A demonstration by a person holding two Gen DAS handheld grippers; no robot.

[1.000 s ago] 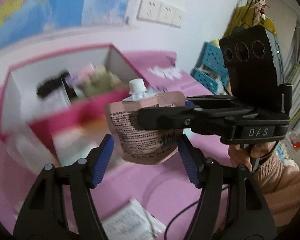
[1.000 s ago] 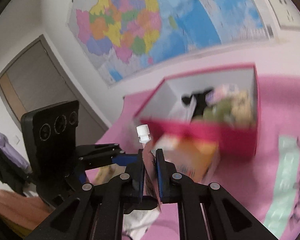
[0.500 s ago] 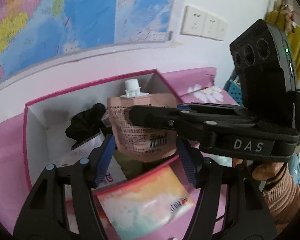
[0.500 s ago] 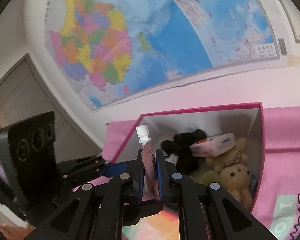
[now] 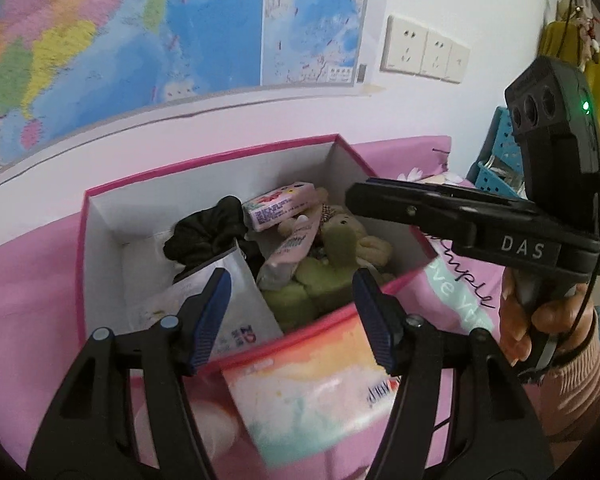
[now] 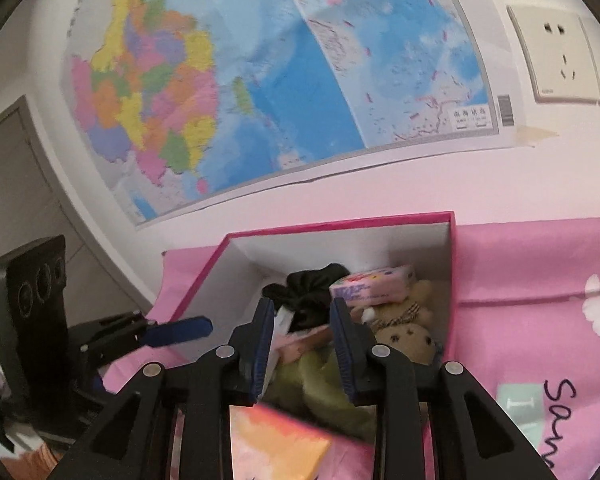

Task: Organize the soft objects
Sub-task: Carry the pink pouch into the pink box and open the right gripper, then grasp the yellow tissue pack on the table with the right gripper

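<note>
Likely home bedroom: wall map (image 6: 284, 80), pink floral sheet (image 6: 540, 280), hanging clothes (image 5: 596, 68).

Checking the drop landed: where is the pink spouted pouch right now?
In the left wrist view, the pink spouted pouch lies inside the pink-rimmed box, between the black fabric bundle and the green plush toy.

right gripper (image 6: 302, 346) fingers just opening over pink box (image 6: 340, 224), pouch (image 6: 300, 344) seemingly dropped inside

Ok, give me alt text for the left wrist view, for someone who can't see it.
The open left gripper hovers, holding nothing, over a pink-rimmed box holding a pink spouted pouch, black fabric, a pink tissue pack, a white packet and plush toys. The right gripper reaches in from the right above the box, its jaws just opened.
</note>
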